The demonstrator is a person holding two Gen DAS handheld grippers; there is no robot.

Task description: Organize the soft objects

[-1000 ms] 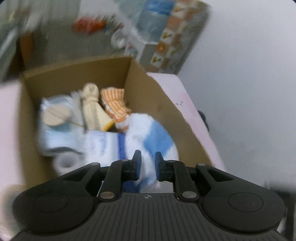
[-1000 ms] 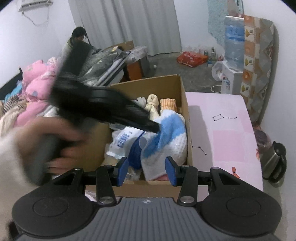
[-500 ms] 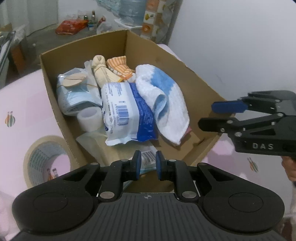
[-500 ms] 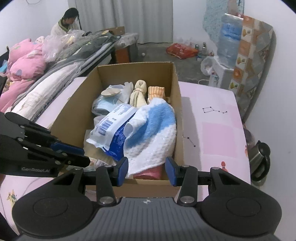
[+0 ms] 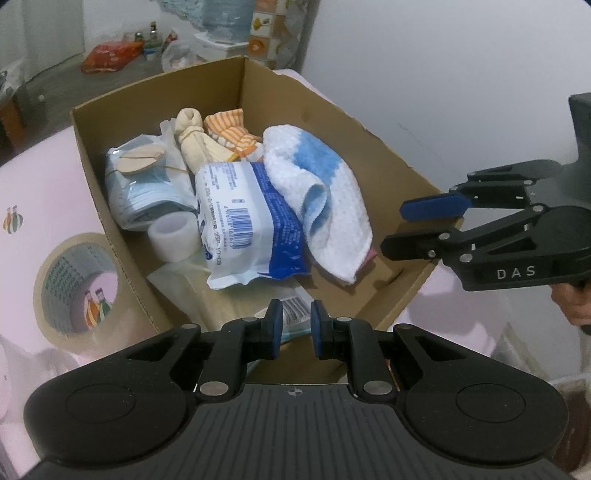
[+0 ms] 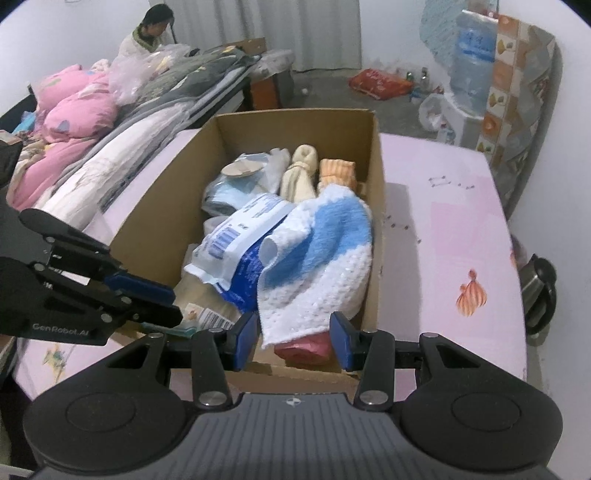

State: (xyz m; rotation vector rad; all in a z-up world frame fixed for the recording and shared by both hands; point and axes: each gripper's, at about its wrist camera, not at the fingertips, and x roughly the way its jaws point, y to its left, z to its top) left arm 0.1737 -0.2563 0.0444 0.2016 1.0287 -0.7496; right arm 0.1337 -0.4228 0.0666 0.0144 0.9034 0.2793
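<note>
In the left wrist view the cardboard box point(image 5: 325, 122) fills the frame's centre; inside, the towel point(image 5: 328, 206) lies right of the wipes packet point(image 5: 243, 221), rolled socks point(image 5: 192, 140) behind, tape roll point(image 5: 74, 288) outside at left.

A plain white-walled room around a pink table

The pink table point(image 6: 454, 236) stands against a white wall point(image 5: 443, 74). Beyond its far end is grey floor point(image 6: 332, 96), pale curtains point(image 6: 306, 33) and a water dispenser point(image 6: 469, 85); to its left lies piled bedding point(image 6: 74, 122), where a person point(image 6: 147, 33) sits.
</note>
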